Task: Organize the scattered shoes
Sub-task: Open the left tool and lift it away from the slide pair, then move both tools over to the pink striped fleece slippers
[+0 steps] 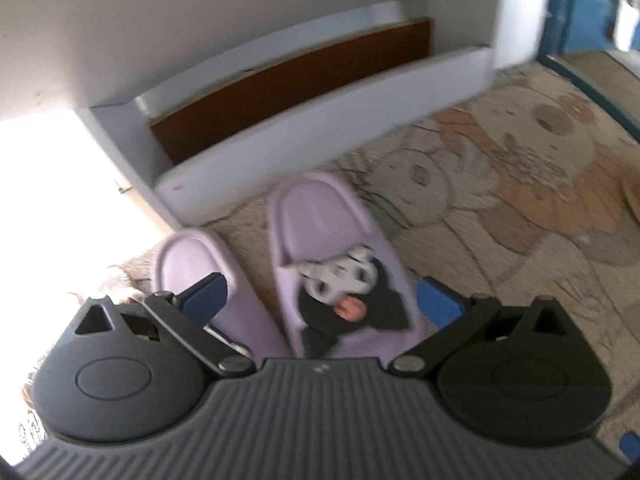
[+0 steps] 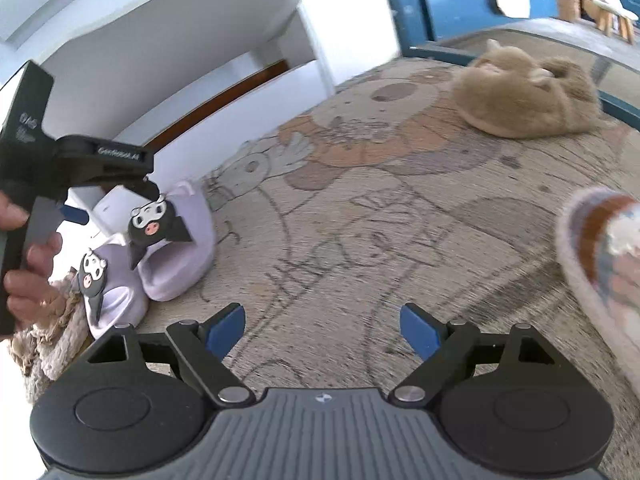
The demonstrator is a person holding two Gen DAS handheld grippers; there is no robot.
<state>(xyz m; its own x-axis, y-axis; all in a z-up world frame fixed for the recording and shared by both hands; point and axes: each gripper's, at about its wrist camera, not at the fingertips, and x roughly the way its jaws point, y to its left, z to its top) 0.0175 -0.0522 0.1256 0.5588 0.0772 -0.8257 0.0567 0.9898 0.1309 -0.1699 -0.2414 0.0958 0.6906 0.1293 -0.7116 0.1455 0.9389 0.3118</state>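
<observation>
Floor: a beige rug (image 2: 360, 208) with faded cartoon drawings is spread over it; a frayed edge is seen at the lower left of the right wrist view.
Room: a white shelf unit (image 1: 320, 92) with a brown inner board stands at the rug's far edge; blue furniture (image 2: 420, 4) is seen behind, top right.
Left gripper (image 1: 320, 300): its jaws are spread wide and nothing is pressed by them; a hand (image 2: 28, 264) is seen on its handle in the right wrist view.
Lilac slippers: one slipper (image 1: 332, 256) with a black-and-white cartoon charm lies between the left gripper's blue pads, not touched by them; the second slipper (image 1: 200, 268) lies just beside it, partly under the left pad. Both are placed just in front of the shelf unit.
Right gripper (image 2: 324, 326): its jaws are also wide apart, only bare rug is between them; the lilac pair is left of it.
Tan slippers (image 2: 528, 96): two fluffy ones lie together on the rug, far right, well apart from both grippers.
Striped slipper (image 2: 600, 264): seen at the right edge, blurred, near the right pad but not touched.
</observation>
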